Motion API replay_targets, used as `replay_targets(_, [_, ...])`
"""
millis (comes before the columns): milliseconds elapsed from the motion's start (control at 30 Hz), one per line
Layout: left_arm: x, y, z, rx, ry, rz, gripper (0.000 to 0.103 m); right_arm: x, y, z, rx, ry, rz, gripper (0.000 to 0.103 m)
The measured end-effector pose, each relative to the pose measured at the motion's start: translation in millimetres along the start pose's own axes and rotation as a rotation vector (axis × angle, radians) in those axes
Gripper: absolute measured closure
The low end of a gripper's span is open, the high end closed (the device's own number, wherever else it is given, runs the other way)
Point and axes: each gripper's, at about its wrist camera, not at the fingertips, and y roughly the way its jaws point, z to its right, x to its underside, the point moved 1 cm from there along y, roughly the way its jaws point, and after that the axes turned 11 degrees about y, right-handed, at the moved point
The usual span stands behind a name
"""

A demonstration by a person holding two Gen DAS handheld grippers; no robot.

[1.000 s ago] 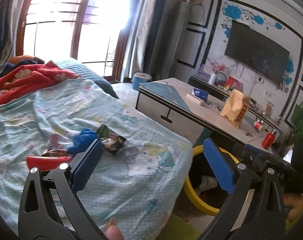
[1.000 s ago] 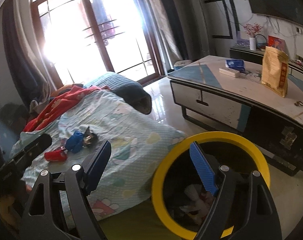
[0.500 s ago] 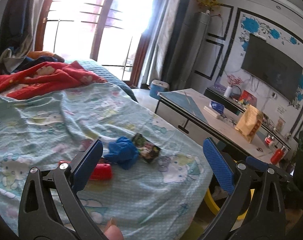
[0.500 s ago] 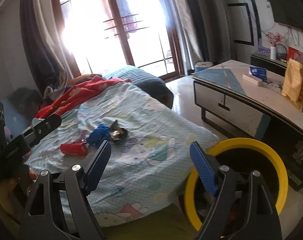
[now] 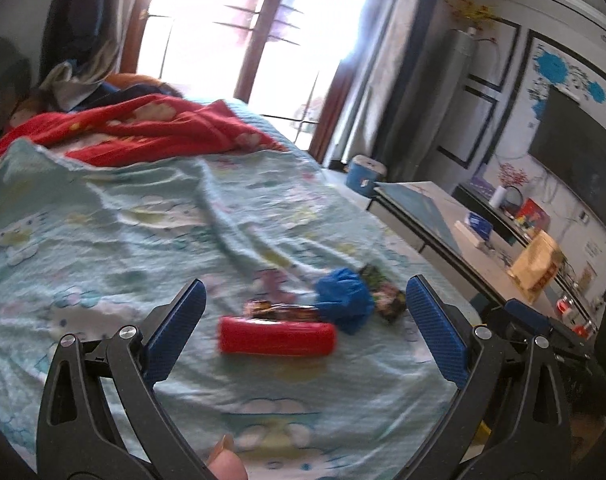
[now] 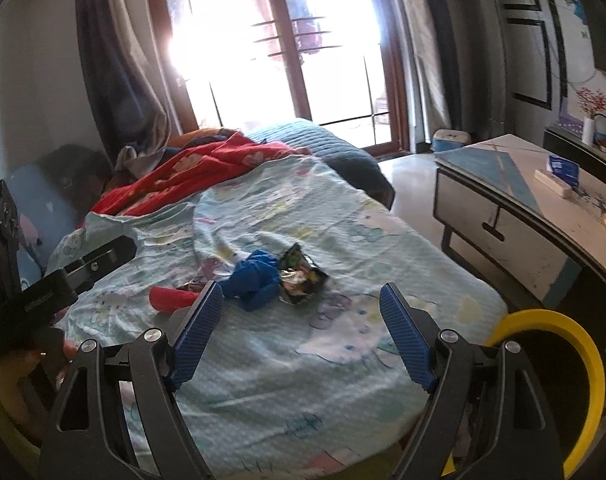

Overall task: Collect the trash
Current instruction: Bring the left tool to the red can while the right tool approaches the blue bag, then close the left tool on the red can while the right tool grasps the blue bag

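Trash lies in a small cluster on the light blue cartoon bedsheet. A red can lies on its side, a dark snack wrapper just behind it. A crumpled blue glove sits to its right, next to a dark foil packet. My left gripper is open, its blue pads framing the can from short of it. In the right wrist view the red can, blue glove and foil packet lie ahead of my open right gripper. The yellow-rimmed bin stands at the bed's right corner.
A red blanket is bunched at the bed's far end. A low white table with boxes and a paper bag stands to the right, across a strip of floor. The left gripper's black body shows at the right view's left edge.
Both views have swung left, from the yellow bin toward the bed. The trash cluster now sits between each gripper's fingers. Both grippers stayed open.
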Motion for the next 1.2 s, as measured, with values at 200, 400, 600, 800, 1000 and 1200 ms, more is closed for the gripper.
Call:
replay_targets(200, [11.4, 2.8, -29.1, -0.016, -0.071, -0.045, 0.011, -2.9, 31.9, -18.6, -0.009, -0.047, -0.041, 0.029])
replay_targets(400, [24.6, 15.9, -50.1, -0.005, -0.157, -0.096, 0.019, -2.6, 60.9, -27.3, -0.008, -0.068, -0.083, 0.035])
replay_targets(600, [39.8, 34.7, -62.6, 0.051, -0.257, -0.157, 0.035, -3.5, 85.5, -29.0, -0.004, -0.073, -0.113, 0.042])
replay_targets(800, [46.1, 49.9, -69.4, 0.092, -0.342, -0.188, 0.043, -6.5, 111.1, -29.4, -0.019, -0.063, -0.152, 0.051])
replay_targets(1000, [45.1, 57.3, -66.4, 0.098, -0.342, -0.193, 0.043, -7.4, 136.5, -31.5, -0.050, -0.032, -0.205, 0.055])
replay_targets(1200, [45.8, 58.2, -58.1, 0.101, -0.290, -0.201, 0.043, 0.1, 153.3, -28.8, -0.053, -0.019, -0.259, 0.065])
